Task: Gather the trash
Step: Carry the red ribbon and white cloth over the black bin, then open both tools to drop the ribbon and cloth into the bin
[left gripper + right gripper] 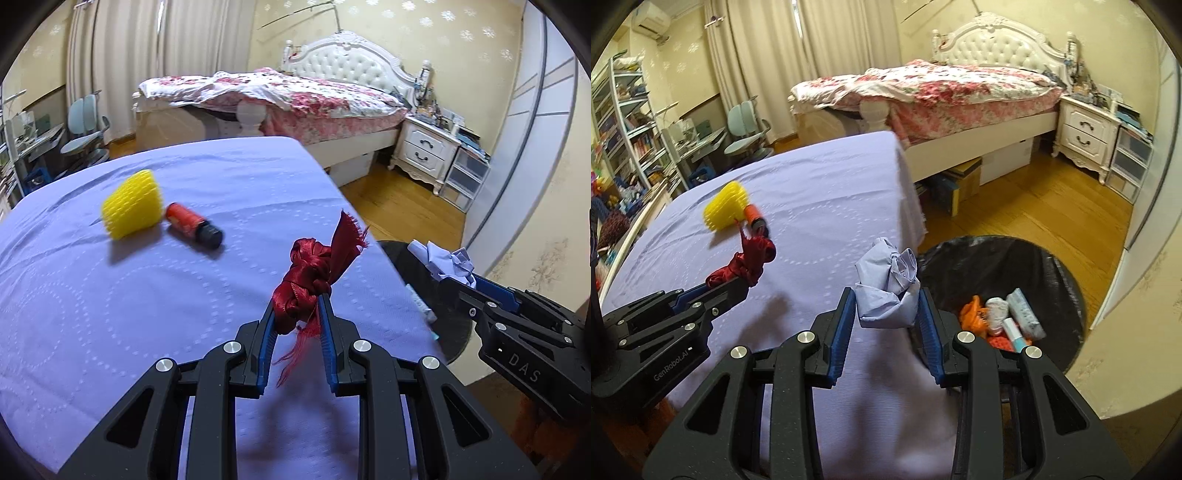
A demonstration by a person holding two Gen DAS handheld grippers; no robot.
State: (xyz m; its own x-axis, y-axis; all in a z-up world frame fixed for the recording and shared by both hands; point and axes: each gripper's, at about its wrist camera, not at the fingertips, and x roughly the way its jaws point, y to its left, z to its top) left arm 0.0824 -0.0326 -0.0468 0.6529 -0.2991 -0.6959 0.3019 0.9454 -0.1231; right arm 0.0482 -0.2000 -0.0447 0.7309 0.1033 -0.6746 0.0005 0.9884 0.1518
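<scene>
Two grippers are loaded at once: my left gripper (297, 314) is clamped on a knotted dark red satin ribbon (314, 275), whose frayed ends hang down between the blue pads and stick up above the knot, and my right gripper (886, 314) is clamped on a crumpled wad of pale lilac paper (890, 291). I hold the ribbon above the lilac tablecloth (147, 295), near the table's right edge. From the right wrist view, the paper wad sits over the edge of the table, just beside the rim of the black-lined trash bin (1052, 266) on the wooden floor. Inside the bin lie an orange wrapper (973, 314), a small whitish bundle (997, 310), a grey-blue packet (1025, 314) and a white tube (1014, 334), with something red under them that I cannot make out. Left on the cloth, well beyond both grippers, are a yellow foam fruit net (133, 208) and an orange bottle with a black cap (194, 225), lying on its side and touching the net. Behind the table stands a bed with a pink floral quilt (942, 92), with a white nightstand (1086, 134) at its far side.
</scene>
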